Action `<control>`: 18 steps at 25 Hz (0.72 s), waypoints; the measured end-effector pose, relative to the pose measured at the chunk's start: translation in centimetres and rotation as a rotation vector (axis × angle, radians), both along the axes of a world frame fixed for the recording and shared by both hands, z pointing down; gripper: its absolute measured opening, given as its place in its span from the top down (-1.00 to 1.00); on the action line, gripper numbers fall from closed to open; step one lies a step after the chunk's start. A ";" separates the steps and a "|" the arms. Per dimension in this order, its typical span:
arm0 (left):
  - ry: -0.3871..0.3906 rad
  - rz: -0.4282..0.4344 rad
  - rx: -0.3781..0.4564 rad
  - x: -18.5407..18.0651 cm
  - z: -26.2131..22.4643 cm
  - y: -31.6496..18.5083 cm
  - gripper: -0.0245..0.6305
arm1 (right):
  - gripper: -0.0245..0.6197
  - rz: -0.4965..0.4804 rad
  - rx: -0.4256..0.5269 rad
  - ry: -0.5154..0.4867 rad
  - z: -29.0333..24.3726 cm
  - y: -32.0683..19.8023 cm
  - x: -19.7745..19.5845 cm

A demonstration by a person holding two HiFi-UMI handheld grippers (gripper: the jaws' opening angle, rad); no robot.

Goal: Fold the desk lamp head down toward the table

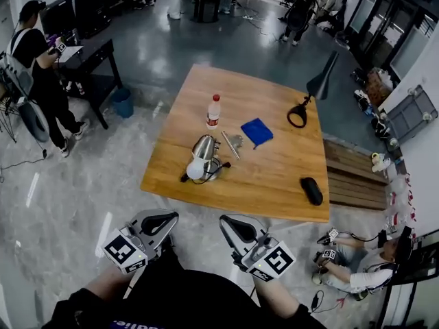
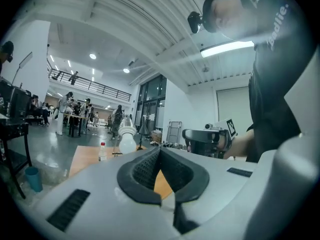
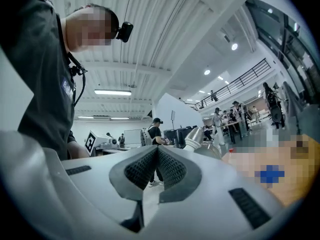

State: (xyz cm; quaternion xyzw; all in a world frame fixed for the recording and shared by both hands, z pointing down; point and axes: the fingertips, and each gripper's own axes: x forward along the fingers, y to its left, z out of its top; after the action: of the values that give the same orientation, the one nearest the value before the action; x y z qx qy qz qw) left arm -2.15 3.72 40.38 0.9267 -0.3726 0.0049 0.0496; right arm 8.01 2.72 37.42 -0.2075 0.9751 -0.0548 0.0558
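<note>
- Silver desk lamp (image 1: 204,147): just left of the frame's middle, on the near left part of the wooden table (image 1: 274,184). Its metal shade tips toward the viewer, with the white bulb (image 1: 195,169) bare at its mouth.
- Black desk lamp (image 1: 321,82): upper right, at the table's far right edge. Its cone head is raised on a slanted arm above a ring-shaped foot (image 1: 297,115).

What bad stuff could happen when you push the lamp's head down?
The silver lamp has a bare white bulb. If the head is pushed down hard, the bulb might hit the table and crack. The water bottle stands close by on the far side, so a swinging gripper could knock it over.
</note>
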 end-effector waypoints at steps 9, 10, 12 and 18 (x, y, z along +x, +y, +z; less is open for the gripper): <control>-0.048 0.197 -0.048 -6.6 5.7 -12.4 0.93 | 0.93 0.248 0.030 0.203 2.0 -10.2 -2.8; -0.053 0.223 -0.053 -6.8 6.2 -13.4 0.93 | 0.93 0.268 0.035 0.197 1.8 -11.1 -3.0; -0.062 0.275 -0.057 -6.8 7.0 -15.3 0.93 | 0.93 0.294 0.048 0.199 1.5 -12.6 -3.5; -0.090 0.360 -0.085 -4.8 9.7 -20.0 0.93 | 0.93 0.308 0.081 0.273 2.1 -16.1 -3.5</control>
State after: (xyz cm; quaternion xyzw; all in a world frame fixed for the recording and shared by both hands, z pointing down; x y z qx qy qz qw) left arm -6.95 -16.28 50.05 0.9742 -0.2023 0.0707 0.0706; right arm 4.54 -13.34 39.47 -0.3574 0.9317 0.0224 -0.0606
